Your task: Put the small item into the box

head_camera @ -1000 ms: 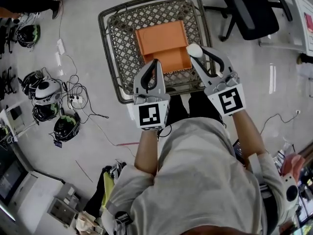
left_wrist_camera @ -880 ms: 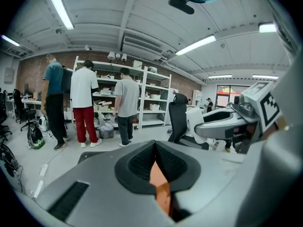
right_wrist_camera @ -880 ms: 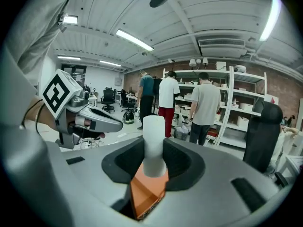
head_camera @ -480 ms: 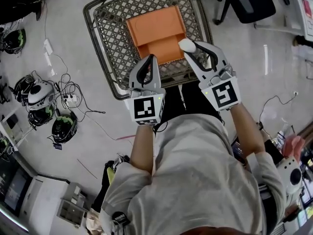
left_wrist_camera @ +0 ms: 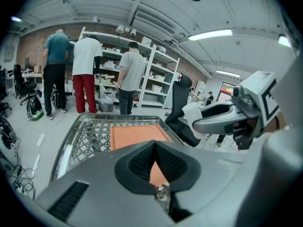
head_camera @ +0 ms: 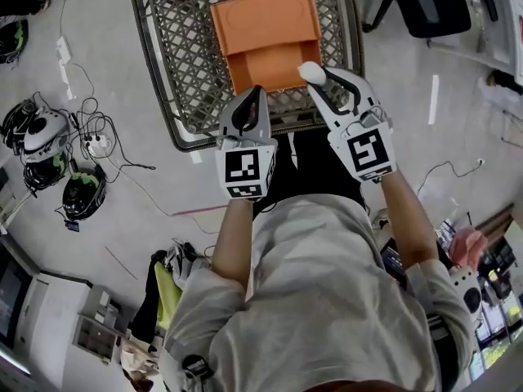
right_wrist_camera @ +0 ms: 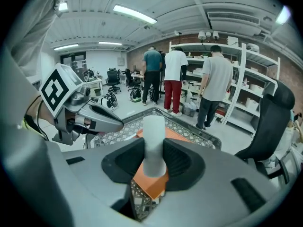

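An open orange box (head_camera: pixel 272 41) lies in a metal mesh basket (head_camera: pixel 172 55) on the floor, its lid folded back. My right gripper (head_camera: pixel 313 76) is shut on a small white cylinder (head_camera: pixel 310 73), held upright above the box's near right corner; in the right gripper view the cylinder (right_wrist_camera: pixel 153 145) stands between the pads with the orange box (right_wrist_camera: pixel 152 183) below. My left gripper (head_camera: pixel 251 98) hovers over the basket's near rim just left of the box, jaws shut with nothing in them (left_wrist_camera: pixel 155 148).
Helmets and cables (head_camera: pixel 49 153) lie on the floor at the left. A black office chair (head_camera: pixel 433 2) stands at the upper right. Several people (right_wrist_camera: pixel 189 79) stand at shelving beyond the basket.
Both grippers have moved forward relative to the basket; the white cylinder now sits over the box's near right corner. The grip has not changed.
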